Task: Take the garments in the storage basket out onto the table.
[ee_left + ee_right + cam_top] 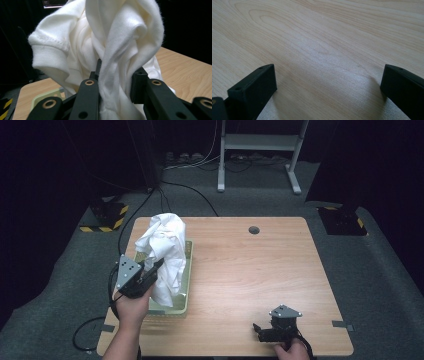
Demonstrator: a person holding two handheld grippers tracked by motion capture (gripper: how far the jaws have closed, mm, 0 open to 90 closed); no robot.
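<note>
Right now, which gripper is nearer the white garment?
Left. The left gripper is clamped on the white garment above the green basket; the right gripper sits open near the table's front edge.

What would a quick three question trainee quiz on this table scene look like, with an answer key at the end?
1. True or false: the left gripper is shut on the white garment.
2. What lies under the garment: A) the green tray, B) a metal bowl, C) a cardboard box?
3. How do the right gripper jaws stand?

Key:
1. True; the left gripper view shows cloth pinched between its jaws.
2. A.
3. Wide apart, with nothing between them, over the bare wooden table.
</note>
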